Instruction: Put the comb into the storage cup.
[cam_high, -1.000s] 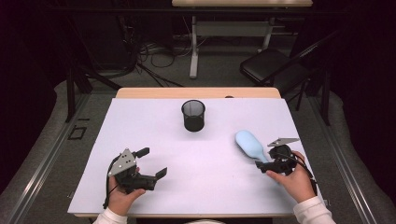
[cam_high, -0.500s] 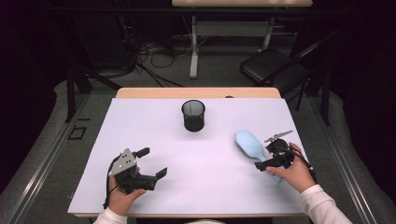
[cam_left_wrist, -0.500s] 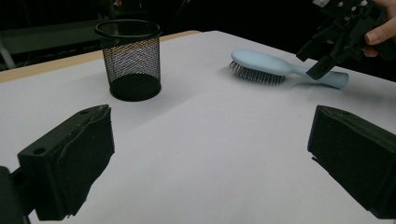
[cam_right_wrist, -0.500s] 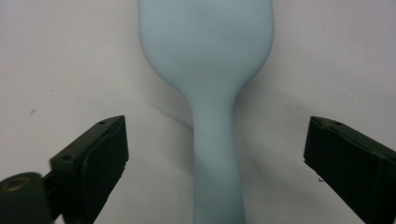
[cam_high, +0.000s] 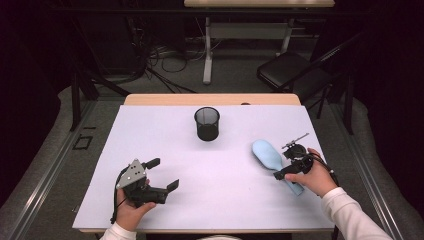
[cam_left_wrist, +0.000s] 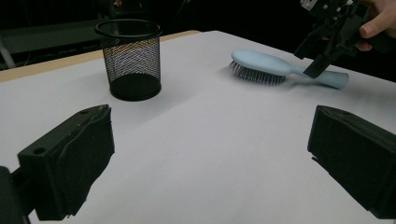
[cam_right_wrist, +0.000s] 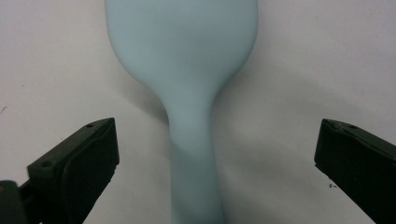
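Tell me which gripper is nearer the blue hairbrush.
Right. The right gripper hangs over the hairbrush handle, jaws open on either side of it. The left gripper is far across the table, apart from it.

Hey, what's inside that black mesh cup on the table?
The black mesh cup looks empty: nothing sticks out above its rim, and light shows through the mesh. Its dark floor is mostly hidden by the wall, so something small and flat there cannot be ruled out.

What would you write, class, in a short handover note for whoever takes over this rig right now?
Right claw: jaws have just been opening, now wide apart over the hairbrush handle, not gripping it.
Left claw: open, holding nothing, near the table's front left.
Hairbrush lies bristles down on the white table, right side; mesh cup stands upright mid-back.
Done: nothing held.
Left: probably grasp the brush; perhaps cup it.
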